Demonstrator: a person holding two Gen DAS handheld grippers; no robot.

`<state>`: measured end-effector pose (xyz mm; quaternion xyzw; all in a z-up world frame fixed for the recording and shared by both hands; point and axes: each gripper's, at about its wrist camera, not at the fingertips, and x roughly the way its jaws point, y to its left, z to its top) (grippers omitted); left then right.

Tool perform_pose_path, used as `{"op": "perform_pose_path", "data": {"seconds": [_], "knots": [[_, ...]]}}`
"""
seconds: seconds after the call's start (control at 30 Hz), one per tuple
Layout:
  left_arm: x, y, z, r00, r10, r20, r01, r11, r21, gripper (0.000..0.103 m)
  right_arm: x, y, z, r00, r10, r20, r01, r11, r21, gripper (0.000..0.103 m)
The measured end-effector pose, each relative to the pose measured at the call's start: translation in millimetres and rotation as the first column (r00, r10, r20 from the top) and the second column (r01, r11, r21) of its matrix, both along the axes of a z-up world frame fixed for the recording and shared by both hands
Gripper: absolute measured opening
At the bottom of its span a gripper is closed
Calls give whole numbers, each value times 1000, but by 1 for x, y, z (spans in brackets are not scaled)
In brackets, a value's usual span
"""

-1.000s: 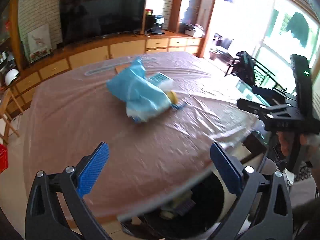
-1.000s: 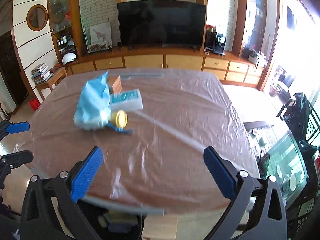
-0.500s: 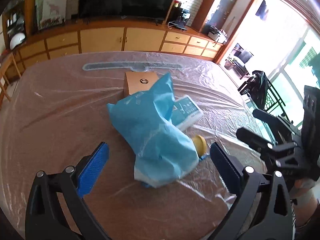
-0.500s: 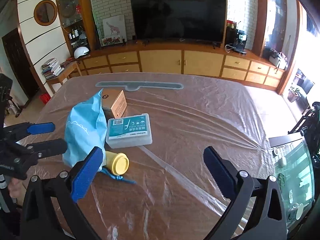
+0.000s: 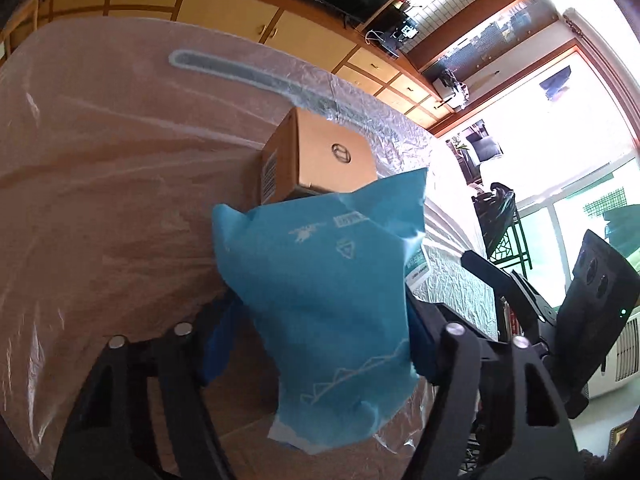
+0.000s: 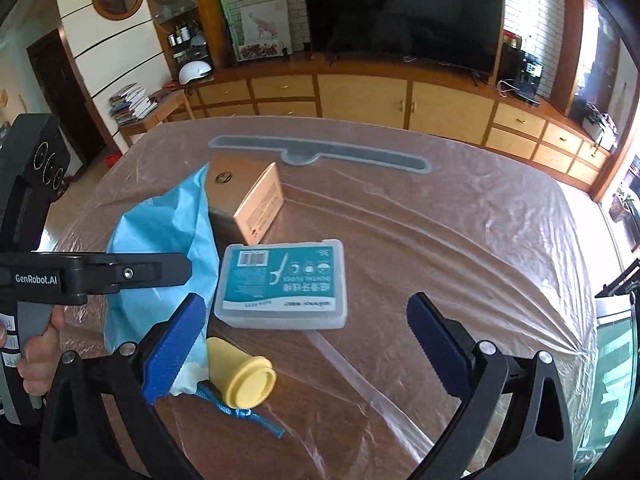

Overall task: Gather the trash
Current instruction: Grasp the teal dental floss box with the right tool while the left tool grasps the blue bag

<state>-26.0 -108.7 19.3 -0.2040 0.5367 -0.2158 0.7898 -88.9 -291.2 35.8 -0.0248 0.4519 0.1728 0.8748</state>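
Blue bag (image 5: 320, 320) hides closing left tool's (image 5: 316, 344) pads and box (image 5: 320, 160) base.

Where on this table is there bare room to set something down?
Free: the table right of the floss box, and the near edge beyond the yellow cup. Crowded: its left, where blue bag, cardboard box, floss box and cup cluster.

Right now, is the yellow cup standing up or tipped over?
Tipped over: the yellow cup lies on its side on the plastic-covered table, rim facing the right-wrist camera.

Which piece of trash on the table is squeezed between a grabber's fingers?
The blue bag, in the closing left gripper; box, floss case and yellow cup lie free.
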Motion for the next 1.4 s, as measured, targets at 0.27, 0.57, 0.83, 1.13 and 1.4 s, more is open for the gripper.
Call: {"op": "perform_pose_path", "data": {"seconds": [0.27, 0.57, 0.83, 1.13, 1.4], "knots": [[-10, 21, 11, 999, -8, 34, 5, 995, 103, 65, 13, 23, -11, 998, 52, -39, -52, 999, -12, 99], [-10, 3, 4, 998, -45, 35, 37, 980, 195, 74, 26, 37, -27, 992, 26, -121, -29, 999, -24, 99], [-13, -14, 4, 993, -88, 78, 60, 948, 312, 83, 24, 43, -31, 995, 26, -92, -35, 995, -94, 95], [-16, -23, 6, 983, -144, 117, 92, 926, 367, 59, 18, 35, -24, 998, 19, -55, -23, 996, -84, 81], [-26, -15, 16, 979, -150, 141, 93, 933, 348, 55, 13, 13, -1, 999, -26, -22, 26, 999, 19, 80]]}}
